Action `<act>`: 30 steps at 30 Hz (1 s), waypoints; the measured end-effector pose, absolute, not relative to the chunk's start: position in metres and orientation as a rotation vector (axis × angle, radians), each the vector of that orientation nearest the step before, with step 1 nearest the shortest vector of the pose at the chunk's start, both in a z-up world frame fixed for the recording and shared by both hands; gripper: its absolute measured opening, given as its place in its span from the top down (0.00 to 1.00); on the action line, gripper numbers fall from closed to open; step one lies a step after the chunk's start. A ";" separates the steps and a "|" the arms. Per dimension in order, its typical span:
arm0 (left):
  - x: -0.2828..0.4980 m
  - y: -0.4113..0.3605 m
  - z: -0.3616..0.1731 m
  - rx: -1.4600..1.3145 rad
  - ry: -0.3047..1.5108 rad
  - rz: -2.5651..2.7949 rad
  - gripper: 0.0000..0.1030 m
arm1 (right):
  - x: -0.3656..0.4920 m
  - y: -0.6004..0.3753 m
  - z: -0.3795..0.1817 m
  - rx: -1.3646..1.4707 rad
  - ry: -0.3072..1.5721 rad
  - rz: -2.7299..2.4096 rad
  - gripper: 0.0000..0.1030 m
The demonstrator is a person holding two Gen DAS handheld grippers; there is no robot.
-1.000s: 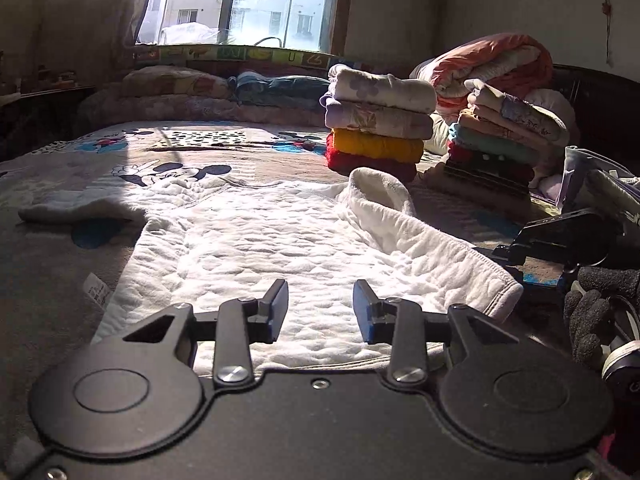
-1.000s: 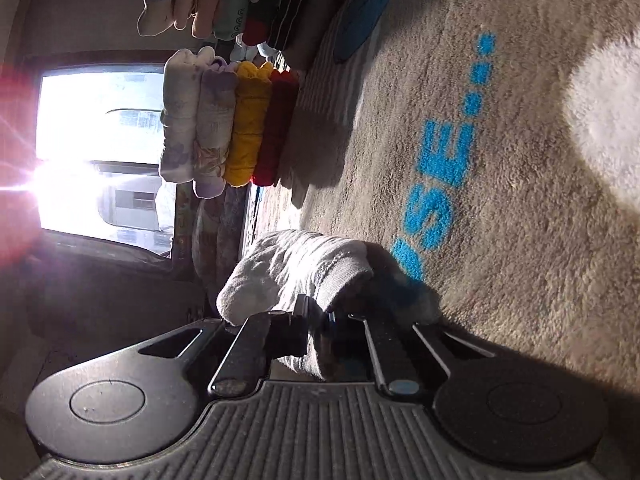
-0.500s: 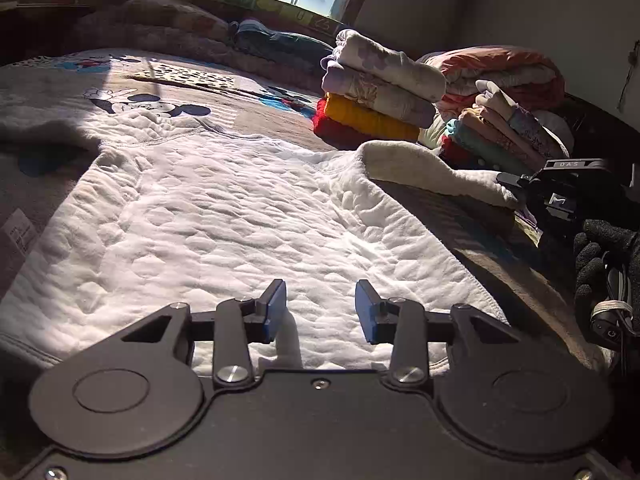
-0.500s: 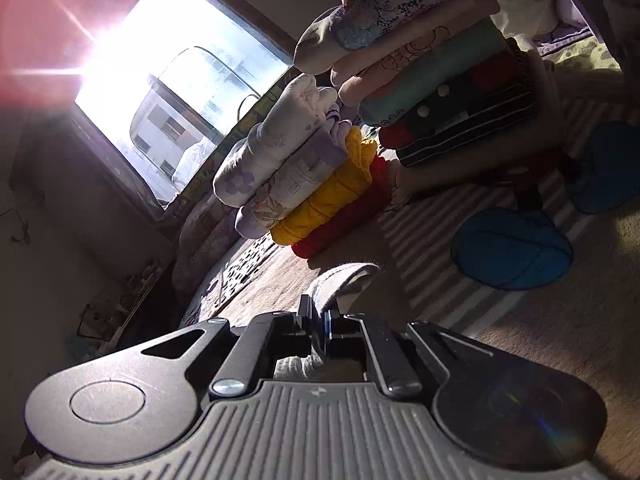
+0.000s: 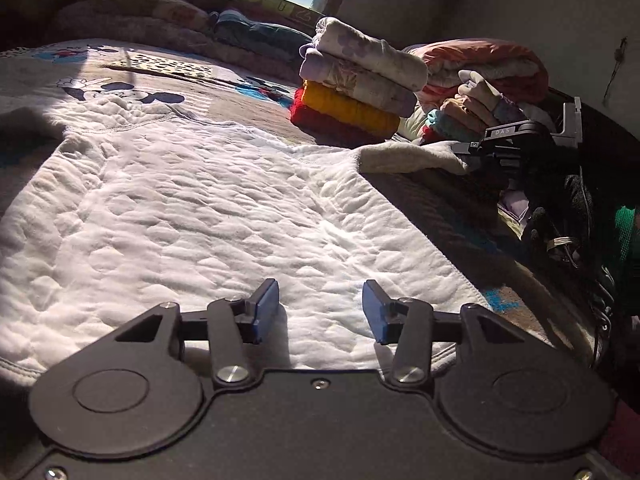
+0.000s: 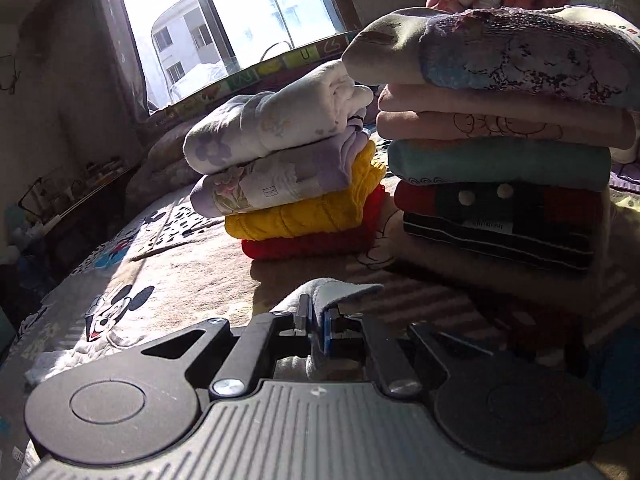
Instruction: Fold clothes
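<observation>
A white quilted top (image 5: 208, 208) lies spread flat on the bed. My left gripper (image 5: 320, 310) hovers open over its near hem, nothing between the fingers. One sleeve (image 5: 404, 156) is stretched out to the right, lifted off the bed, its cuff pinched in my right gripper (image 5: 476, 152). In the right wrist view the right gripper (image 6: 318, 320) is shut on the sleeve cuff (image 6: 340, 290), which pokes out past the blue pads.
Two piles of folded clothes stand at the back: one with a yellow and a red knit (image 5: 352, 104) and a taller one (image 6: 500, 152) to its right. A cartoon-print blanket (image 6: 120, 304) covers the bed. A gloved hand (image 5: 560, 216) is at the right. The window (image 6: 224, 20) glares.
My right gripper has swung up from facing the blanket and drawn the sleeve out to the right, straightening it. The left gripper has moved closer and lower over the hem, still open.
</observation>
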State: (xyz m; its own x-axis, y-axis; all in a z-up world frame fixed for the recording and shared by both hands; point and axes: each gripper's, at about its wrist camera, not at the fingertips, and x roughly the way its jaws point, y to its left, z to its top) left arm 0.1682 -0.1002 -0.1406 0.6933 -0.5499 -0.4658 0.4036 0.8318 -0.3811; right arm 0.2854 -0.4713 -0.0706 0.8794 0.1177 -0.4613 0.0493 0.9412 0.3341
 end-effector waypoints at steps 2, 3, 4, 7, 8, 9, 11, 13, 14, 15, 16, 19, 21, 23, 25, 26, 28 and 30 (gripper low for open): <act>0.169 -0.100 -0.142 -0.264 0.601 -0.556 0.55 | 0.293 -0.472 -0.072 0.309 0.508 0.038 0.93; 0.170 -0.100 -0.143 -0.272 0.602 -0.571 0.55 | 0.297 -0.473 -0.074 0.298 0.516 0.039 0.93; 0.170 -0.100 -0.143 -0.280 0.601 -0.586 0.55 | 0.301 -0.474 -0.077 0.286 0.526 0.035 0.93; 0.170 -0.102 -0.144 -0.296 0.594 -0.635 0.55 | 0.311 -0.476 -0.089 0.235 0.562 0.013 0.93; 0.169 -0.105 -0.144 -0.297 0.590 -0.652 0.55 | 0.315 -0.476 -0.094 0.216 0.574 0.003 0.93; 0.169 -0.107 -0.145 -0.297 0.587 -0.668 0.55 | 0.319 -0.476 -0.099 0.197 0.586 -0.007 0.93; 0.168 -0.112 -0.146 -0.288 0.591 -0.692 0.55 | 0.325 -0.468 -0.116 0.085 0.635 -0.029 0.93; 0.168 -0.118 -0.149 -0.255 0.603 -0.691 0.55 | 0.330 -0.459 -0.133 -0.030 0.695 -0.055 0.91; 0.168 -0.122 -0.150 -0.235 0.609 -0.686 0.55 | 0.332 -0.456 -0.142 -0.076 0.723 -0.071 0.85; 0.168 -0.123 -0.149 -0.229 0.608 -0.690 0.55 | 0.330 -0.456 -0.141 -0.074 0.710 -0.082 0.83; 0.168 -0.122 -0.149 -0.231 0.612 -0.692 0.55 | 0.329 -0.457 -0.139 -0.065 0.704 -0.112 0.73; 0.170 -0.122 -0.149 -0.236 0.619 -0.695 0.54 | 0.319 -0.457 -0.127 -0.044 0.672 -0.153 0.58; 0.169 -0.122 -0.148 -0.239 0.619 -0.695 0.54 | 0.308 -0.454 -0.116 -0.047 0.630 -0.157 0.58; 0.169 -0.123 -0.146 -0.242 0.621 -0.697 0.54 | 0.293 -0.439 -0.101 -0.016 0.579 -0.091 0.58; 0.168 -0.124 -0.145 -0.235 0.624 -0.693 0.54 | 0.278 -0.419 -0.086 0.002 0.533 -0.001 0.58; 0.167 -0.126 -0.145 -0.228 0.626 -0.690 0.54 | 0.272 -0.405 -0.081 -0.001 0.521 0.065 0.58; 0.166 -0.127 -0.144 -0.216 0.630 -0.683 0.53 | 0.261 -0.370 -0.072 -0.006 0.495 0.237 0.61; 0.165 -0.128 -0.143 -0.208 0.634 -0.678 0.53 | 0.252 -0.344 -0.071 -0.011 0.493 0.376 0.64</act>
